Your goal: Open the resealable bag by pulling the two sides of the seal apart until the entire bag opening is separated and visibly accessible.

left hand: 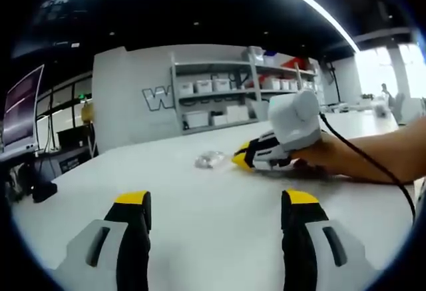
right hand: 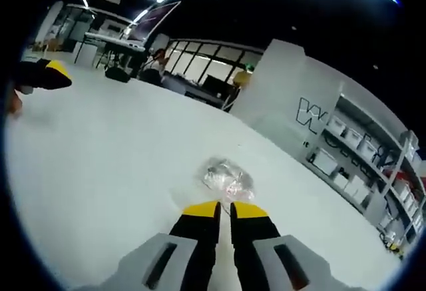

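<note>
Small crumpled clear plastic resealable bag [right hand: 228,178] lying on the white surface [right hand: 100,164], just beyond the right tongs [right hand: 225,210], their yellow tips nearly together and empty, left tongs [left hand: 216,208] wide apart, empty, well short of the bag [left hand: 210,160], grey shelving [left hand: 219,94] at far side

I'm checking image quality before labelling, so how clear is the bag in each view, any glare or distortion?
Left gripper view: the bag is small, soft and washed-out against the white table; fisheye bends the ceiling light. Right gripper view: bag nearer, crinkles glinting, edges still hazy, just beyond the right gripper.
</note>
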Demonstrator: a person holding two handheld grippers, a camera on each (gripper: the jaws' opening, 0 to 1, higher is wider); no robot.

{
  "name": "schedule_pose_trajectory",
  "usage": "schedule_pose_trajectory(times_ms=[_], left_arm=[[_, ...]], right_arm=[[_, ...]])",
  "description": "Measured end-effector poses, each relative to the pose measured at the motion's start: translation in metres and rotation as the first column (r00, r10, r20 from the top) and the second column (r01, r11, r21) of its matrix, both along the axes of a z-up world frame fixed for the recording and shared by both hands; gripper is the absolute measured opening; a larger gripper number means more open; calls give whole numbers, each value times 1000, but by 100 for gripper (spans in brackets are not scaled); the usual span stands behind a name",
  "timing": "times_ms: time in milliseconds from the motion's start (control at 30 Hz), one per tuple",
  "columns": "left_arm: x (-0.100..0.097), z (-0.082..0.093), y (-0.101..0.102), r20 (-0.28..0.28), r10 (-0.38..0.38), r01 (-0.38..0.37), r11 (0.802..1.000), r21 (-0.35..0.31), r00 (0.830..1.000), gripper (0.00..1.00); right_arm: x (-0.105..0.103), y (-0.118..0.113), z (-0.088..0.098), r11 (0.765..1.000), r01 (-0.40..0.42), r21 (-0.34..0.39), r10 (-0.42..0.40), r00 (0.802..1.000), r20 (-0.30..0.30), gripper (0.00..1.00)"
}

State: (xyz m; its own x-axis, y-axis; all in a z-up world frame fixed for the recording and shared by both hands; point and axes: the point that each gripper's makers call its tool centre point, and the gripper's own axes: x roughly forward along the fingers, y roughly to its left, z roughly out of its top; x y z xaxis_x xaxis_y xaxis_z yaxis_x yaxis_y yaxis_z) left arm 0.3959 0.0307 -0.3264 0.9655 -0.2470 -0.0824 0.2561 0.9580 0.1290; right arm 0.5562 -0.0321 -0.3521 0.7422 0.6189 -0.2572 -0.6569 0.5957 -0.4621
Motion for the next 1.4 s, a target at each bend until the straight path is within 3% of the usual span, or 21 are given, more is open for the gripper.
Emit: schedule_pose_trajectory(times_ms=[300, 467, 667, 800, 867, 1033, 1233, 1400], left_arm=[[1, -1, 1, -4, 3, -3, 1000, 4, 1000, 79], [1, -1, 0, -5, 1, -1, 1000, 4, 1000, 79], [0, -1, 0, -6, -1, 1, 1000, 6, 1000, 79], [1, -1, 0, -7, -1, 1, 1000, 5, 1000, 79], [1, -1, -1, -9, -1, 1, 1000, 6, 1000, 79], [1, -2, 0, -13, 1, -1, 1000, 9, 1000, 79], [2, -3, 0, -17, 2, -2, 1000, 12, 1000, 78], [2, -4, 0, -20, 4, -3, 1000, 14, 1000, 78]], right_arm=[[-1, 4, 6, 999, -15, 37, 15, 1000, -5, 0], [6, -2, -1, 999, -6, -35, 6, 1000, 24, 4], [16, -14, -3, 997, 50, -61, -48, 998, 36, 15], [22, -21, -4, 996, 73, -54, -72, 997, 31, 14], [22, -24, -2, 995, 86, -42, -84, 996, 32, 8], [16, -13, 15, 998, 46, 32, -48, 997, 57, 0], [4, 14, 16, 998, -25, 65, 24, 1000, 19, 0], [-8, 47, 14, 993, -110, 50, 110, 994, 11, 0]])
